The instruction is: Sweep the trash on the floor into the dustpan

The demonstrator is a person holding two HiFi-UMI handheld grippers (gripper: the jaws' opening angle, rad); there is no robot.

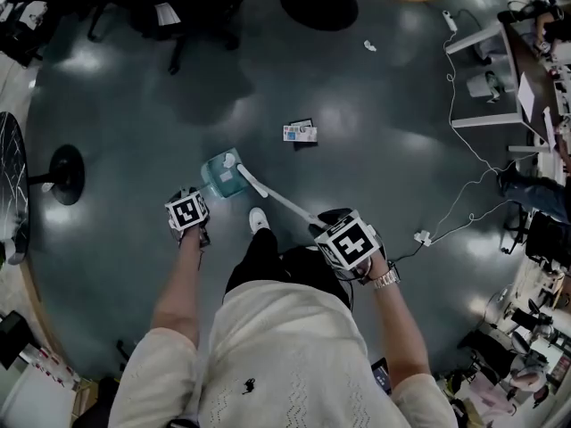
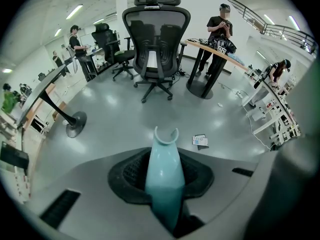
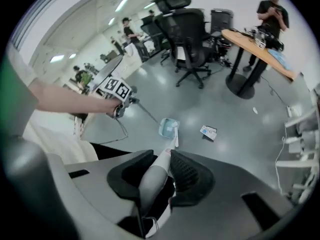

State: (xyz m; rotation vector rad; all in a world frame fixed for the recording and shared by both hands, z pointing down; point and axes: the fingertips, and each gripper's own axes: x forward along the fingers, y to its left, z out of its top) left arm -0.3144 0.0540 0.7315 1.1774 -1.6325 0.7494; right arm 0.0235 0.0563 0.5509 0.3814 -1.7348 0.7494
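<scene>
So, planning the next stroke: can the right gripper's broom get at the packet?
Probably yes. The right gripper is shut on the broom, its head by the dustpan, and only bare floor lies between that and the packet.

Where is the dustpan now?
In the head view the dustpan is on the floor left of centre, just ahead of the left hand-held gripper, with the broom reaching it and the trash beyond.
</scene>
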